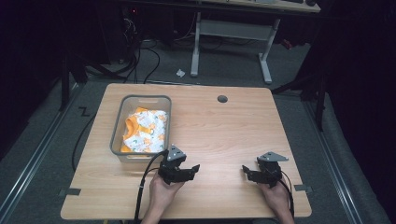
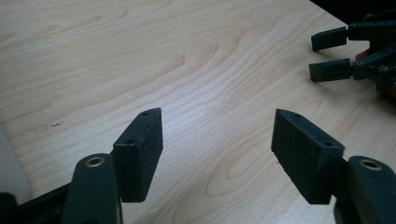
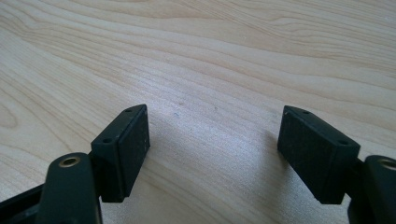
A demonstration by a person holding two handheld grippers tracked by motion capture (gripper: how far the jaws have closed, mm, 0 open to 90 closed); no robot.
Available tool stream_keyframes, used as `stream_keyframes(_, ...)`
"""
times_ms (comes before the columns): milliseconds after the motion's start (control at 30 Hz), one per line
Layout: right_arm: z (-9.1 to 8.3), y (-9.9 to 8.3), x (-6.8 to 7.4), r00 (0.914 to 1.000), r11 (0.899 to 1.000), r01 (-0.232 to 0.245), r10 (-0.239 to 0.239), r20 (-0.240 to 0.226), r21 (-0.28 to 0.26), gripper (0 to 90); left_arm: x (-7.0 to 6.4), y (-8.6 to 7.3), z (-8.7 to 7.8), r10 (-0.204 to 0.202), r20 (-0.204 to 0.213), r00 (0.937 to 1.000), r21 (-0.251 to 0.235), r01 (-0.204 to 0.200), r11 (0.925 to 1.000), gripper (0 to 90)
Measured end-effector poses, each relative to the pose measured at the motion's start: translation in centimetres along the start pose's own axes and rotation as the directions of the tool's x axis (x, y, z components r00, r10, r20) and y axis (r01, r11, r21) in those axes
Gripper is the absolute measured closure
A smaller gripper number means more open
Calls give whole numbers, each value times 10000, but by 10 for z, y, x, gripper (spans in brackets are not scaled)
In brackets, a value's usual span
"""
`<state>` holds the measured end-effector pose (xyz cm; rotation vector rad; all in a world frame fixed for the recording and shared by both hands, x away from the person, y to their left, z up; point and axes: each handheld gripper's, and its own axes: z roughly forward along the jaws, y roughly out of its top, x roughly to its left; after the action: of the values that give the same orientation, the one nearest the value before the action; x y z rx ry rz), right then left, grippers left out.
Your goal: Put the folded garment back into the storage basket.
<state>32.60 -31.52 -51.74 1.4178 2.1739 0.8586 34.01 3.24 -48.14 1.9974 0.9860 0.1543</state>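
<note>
Both the left hand-held gripper and right hand-held gripper are wide open, empty. Risk: jaws snagging the basket rim at 10 o'clock when reaching the cloth.

Two forearms come in from the near edge, each hand wrapped around a gripper; the left hand sits left of centre, the right hand well apart to its right; the left gripper is turned so its jaws point right, toward the other; the right gripper points left, facing it; both sit low near the near edge, with a gap between their tips; in the left gripper view the two black jaws stand wide apart with nothing between them, and the right gripper shows far right, its jaws parted; in the right gripper view the jaws are likewise spread wide and empty; a black cable trails from the left gripper back along the forearm.
</note>
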Motion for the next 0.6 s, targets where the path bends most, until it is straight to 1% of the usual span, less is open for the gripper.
stream_keyframes(233, 0, 0, 0, 10000, 10000, 1, -1, -1, 1, 252, -1, -5, 10, -77, -18, 10000, 245, 77, 9997, 342)
stream_keyframes(300, 0, 0, 0, 10000, 10000, 1, -1, 0, -1, 252, -2, -8, 14, -179, 36, 9998, 310, 177, 9994, 342)
stream_keyframes(400, 0, 0, 0, 10000, 10000, 6, -6, -6, 1, 253, -2, -12, 18, -152, -69, 9999, 430, 155, 9990, 343)
stream_keyframes(467, 0, 0, 0, 10000, 10000, 11, -11, 0, -2, 252, -2, -13, 20, -193, -22, 9998, 448, 194, 9988, 343)
stream_keyframes(500, 0, 0, 0, 10000, 10000, 11, -11, 0, -2, 252, -2, -14, 22, -227, -42, 9997, 466, 229, 9987, 343)
stream_keyframes(600, 0, 0, 0, 10000, 10000, 11, -11, 3, -11, 252, -3, -16, 26, -138, -258, 9996, 536, 152, 9985, 343)
